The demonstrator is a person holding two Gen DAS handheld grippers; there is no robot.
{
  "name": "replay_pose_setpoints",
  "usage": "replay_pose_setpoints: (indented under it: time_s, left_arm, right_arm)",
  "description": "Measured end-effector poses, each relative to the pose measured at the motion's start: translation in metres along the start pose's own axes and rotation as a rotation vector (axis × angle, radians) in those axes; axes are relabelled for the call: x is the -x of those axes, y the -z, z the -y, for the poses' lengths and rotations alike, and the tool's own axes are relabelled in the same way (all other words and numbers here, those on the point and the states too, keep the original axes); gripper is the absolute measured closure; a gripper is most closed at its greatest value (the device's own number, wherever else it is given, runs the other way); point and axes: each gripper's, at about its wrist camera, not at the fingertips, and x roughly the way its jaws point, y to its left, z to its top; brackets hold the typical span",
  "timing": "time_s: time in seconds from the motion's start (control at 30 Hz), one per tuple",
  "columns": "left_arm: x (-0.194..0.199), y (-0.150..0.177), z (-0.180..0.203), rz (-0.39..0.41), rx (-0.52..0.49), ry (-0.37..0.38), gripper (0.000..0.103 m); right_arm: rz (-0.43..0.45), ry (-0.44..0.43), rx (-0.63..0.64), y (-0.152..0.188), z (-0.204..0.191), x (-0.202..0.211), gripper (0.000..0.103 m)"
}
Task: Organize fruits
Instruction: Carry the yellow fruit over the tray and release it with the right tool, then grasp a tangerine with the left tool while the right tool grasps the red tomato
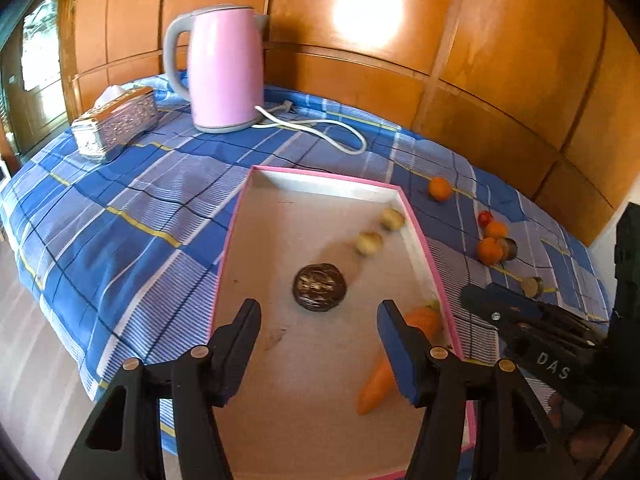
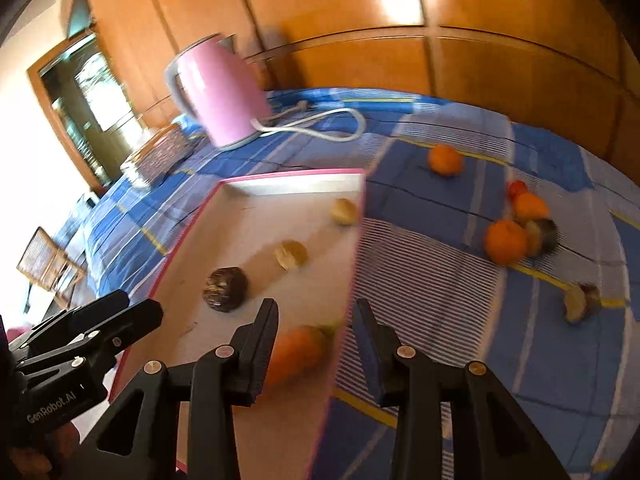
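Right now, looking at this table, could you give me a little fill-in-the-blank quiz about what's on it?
1. The kettle is coloured ____.
2. The carrot lies inside the ____, not on the cloth.
3. The tablecloth is mostly ____ with checks.
4. The kettle's cord is ____.

Missing words: pink; box; blue; white
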Motion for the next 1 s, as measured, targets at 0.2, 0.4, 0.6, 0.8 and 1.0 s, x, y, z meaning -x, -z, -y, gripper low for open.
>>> replay_pose_setpoints:
  time_s: [0.2,0.4,0.6,0.8,1.0]
  left_arm:
    - [-0.005,-0.001,0.018,-0.015,-0.037,0.015,0.042]
    - [-0.014,-0.004,0.031,-0.057,-0.046,0.047,0.042]
    - [-0.021,-0.013,0.057,-0.067,-0.1,0.081,0.042]
    - [-0.035,-0.033,0.085,-0.069,-0.13,0.128,0.042]
    - [-0.059,-0.056,0.105,-0.081,-0.151,0.148,0.043]
  right_arm:
    - [0.017,0.058,-0.069,0.013,0.036,0.016,0.064]
    - [0.027,0.14,-0.118,0.029,0.069,0.029,0.064]
    - [0.059,0.217,-0.147,0.034,0.098,0.044,0.064]
    - [0.079,0.259,-0.189,0.034,0.12,0.053,0.064]
    - [0.093,0.289,-0.19,0.031,0.133,0.057,0.064]
